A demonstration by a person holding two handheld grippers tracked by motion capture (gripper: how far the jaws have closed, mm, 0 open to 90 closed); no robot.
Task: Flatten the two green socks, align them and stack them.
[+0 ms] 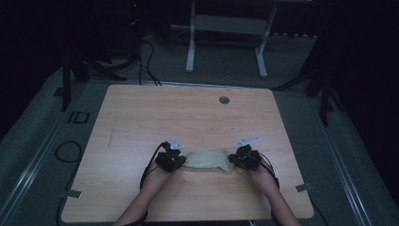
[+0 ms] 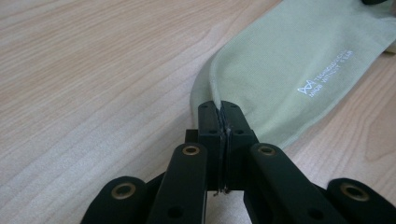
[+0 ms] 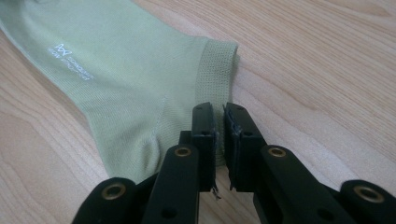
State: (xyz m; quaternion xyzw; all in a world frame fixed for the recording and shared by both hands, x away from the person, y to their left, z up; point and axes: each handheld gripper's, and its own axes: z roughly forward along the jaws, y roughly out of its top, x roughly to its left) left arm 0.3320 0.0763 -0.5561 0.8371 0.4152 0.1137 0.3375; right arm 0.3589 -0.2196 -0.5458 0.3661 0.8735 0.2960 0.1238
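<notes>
Pale green sock [image 1: 207, 160] lay flat at lower centre of the wooden bench [image 1: 141, 117], stretched between two grippers. Left gripper [image 2: 222, 112] had its fingers clenched on the toe edge; right gripper [image 3: 220, 116] had fingers slightly parted at the cuff, apparently letting go.
</notes>
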